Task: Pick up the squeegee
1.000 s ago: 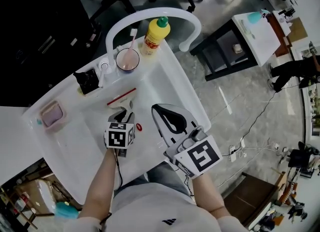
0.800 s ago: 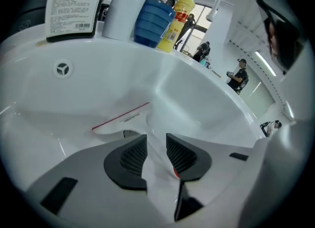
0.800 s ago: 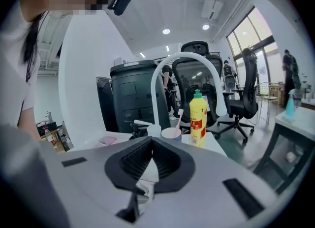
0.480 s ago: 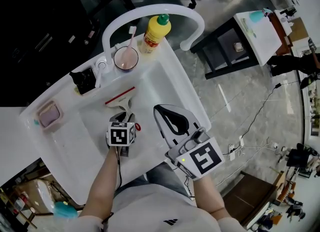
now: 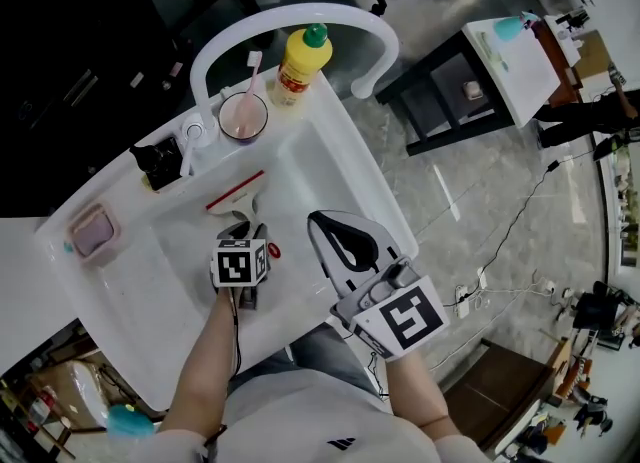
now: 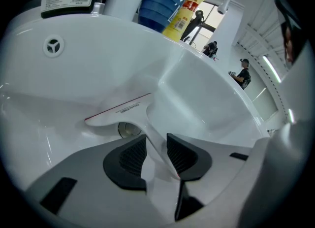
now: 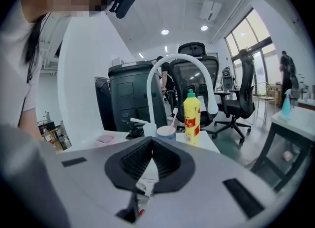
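Observation:
The squeegee [image 5: 240,194] lies in the white basin [image 5: 320,166]: a white handle and a white head with a red edge. In the left gripper view its head [image 6: 120,110] lies ahead, and the handle runs back between the two dark pads. My left gripper [image 5: 246,234] points down over that handle with its jaws open around it; the pads do not visibly press on it. My right gripper [image 5: 322,221] hovers beside the basin's right rim, shut and empty [image 7: 151,142].
On the back ledge stand a yellow bottle [image 5: 293,63], a pink cup with a toothbrush [image 5: 243,116] and a black object [image 5: 158,163]. A pink soap dish [image 5: 88,234] sits at left. A white arched pipe [image 5: 290,23] spans the back. The drain [image 6: 128,130] lies under the squeegee head.
My left gripper has sunk a little over the squeegee's handle. The squeegee lies where it was in the basin, and the right gripper has kept still.

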Motion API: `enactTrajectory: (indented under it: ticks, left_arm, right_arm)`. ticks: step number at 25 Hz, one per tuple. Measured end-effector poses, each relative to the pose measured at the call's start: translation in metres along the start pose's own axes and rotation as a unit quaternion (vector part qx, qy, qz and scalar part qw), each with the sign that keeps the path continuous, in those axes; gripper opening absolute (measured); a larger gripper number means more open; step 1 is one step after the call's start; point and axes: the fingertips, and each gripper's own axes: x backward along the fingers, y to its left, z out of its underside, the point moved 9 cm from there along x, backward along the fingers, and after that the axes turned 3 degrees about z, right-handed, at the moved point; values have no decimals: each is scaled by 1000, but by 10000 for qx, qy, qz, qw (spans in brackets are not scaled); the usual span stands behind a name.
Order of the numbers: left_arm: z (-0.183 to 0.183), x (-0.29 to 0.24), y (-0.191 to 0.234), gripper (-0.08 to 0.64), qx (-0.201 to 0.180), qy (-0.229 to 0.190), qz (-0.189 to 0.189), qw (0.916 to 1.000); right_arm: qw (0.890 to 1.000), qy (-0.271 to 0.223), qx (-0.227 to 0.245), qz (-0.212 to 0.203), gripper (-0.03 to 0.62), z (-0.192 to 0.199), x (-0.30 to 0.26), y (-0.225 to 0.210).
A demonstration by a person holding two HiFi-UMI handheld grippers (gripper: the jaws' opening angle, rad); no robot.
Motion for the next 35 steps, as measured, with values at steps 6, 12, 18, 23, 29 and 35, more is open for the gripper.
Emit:
enactTrajectory:
  ticks: [6, 12, 18, 23, 29, 35]
  left_arm:
    - [-4, -2, -3, 153, 159, 22, 19, 9999]
    - [-4, -9, -6, 166, 239, 74, -62, 9997]
    - [-4, -15, -4, 167, 571, -1, 106, 9983]
    - [-3, -11, 0, 121, 1079, -165, 222, 9938]
    - [-14, 5, -2, 37, 820, -370, 169, 9958]
    - [-15, 15, 2, 35, 877, -502, 178, 9947]
  right_arm:
    - [10000, 16, -23, 88, 9, 2, 6, -4]
    - [9999, 8, -25, 124, 9, 3, 10, -5]
    - [9999, 39, -9, 154, 9, 6, 13, -7]
    - [9999, 53, 31, 151, 9, 7, 16, -5]
    - [9999, 18, 32, 110, 9, 7, 19, -3]
    - [10000, -30, 77, 40, 9, 6, 23, 2]
